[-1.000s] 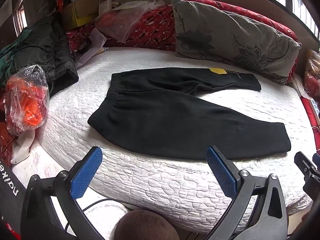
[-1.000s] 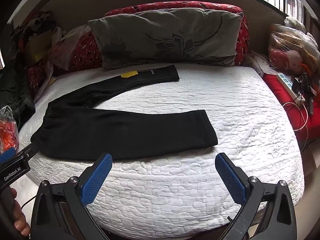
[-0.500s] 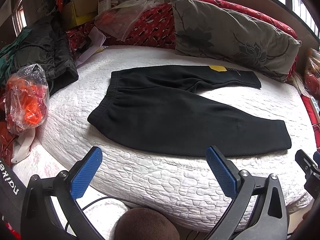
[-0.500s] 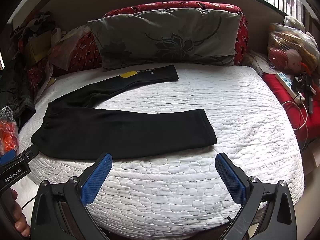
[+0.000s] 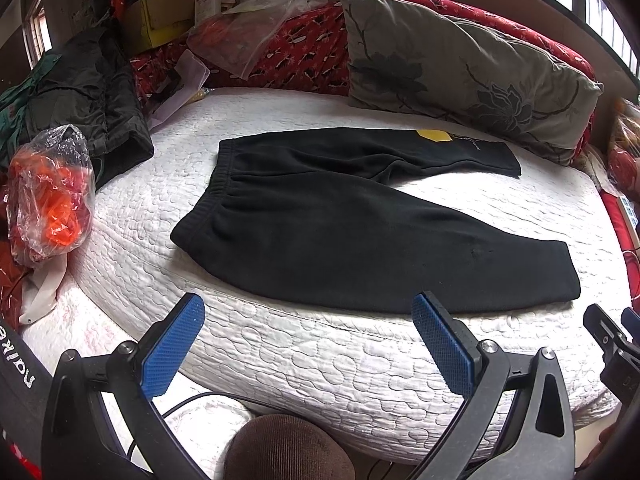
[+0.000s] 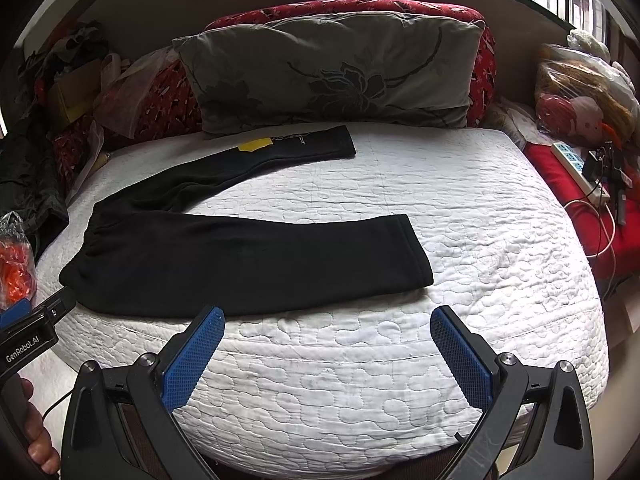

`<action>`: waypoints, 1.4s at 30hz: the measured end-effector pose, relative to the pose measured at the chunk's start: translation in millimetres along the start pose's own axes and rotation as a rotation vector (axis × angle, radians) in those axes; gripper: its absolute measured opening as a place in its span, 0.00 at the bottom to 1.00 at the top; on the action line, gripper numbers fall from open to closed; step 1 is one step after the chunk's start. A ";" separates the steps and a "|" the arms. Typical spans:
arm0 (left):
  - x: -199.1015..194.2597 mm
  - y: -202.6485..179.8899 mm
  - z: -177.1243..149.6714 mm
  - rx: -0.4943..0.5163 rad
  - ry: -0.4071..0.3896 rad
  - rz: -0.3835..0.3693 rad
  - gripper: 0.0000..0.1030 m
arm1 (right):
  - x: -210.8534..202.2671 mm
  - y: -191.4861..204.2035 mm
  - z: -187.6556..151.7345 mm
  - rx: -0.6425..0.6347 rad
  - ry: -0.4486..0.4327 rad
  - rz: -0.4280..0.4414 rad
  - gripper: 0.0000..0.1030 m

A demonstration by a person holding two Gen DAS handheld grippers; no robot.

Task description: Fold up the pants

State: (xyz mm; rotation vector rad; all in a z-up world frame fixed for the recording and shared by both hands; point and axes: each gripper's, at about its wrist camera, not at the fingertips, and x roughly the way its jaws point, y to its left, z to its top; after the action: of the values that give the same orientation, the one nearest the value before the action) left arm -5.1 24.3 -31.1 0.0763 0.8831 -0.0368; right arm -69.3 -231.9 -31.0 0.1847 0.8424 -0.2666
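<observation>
On the bed (image 5: 280, 344), black pants (image 5: 360, 236) lie flat: soft, limp fleece. Both grippers' jaws gape wide, empty; pinch your waistband (image 5: 212, 196) and cuff (image 6: 416, 248).

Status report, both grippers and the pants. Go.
Left gripper open, empty, short of the mattress edge. Right gripper the same. Black pants flat on the quilted mattress, legs splayed, unfolded. Nothing on them.

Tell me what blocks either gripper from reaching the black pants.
Nothing visible does. Open left gripper and open right gripper face the black fleece pants across bare white quilted mattress.
</observation>
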 end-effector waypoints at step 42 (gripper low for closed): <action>194.9 131.3 180.1 -0.246 0.422 -0.055 1.00 | 184.4 -55.9 212.2 0.076 0.099 0.003 1.00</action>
State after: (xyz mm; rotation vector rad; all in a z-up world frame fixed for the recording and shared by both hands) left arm 265.7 140.3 -61.1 -0.1768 1.3048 0.0379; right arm 181.4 -370.7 -35.0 0.2714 0.9309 -0.2886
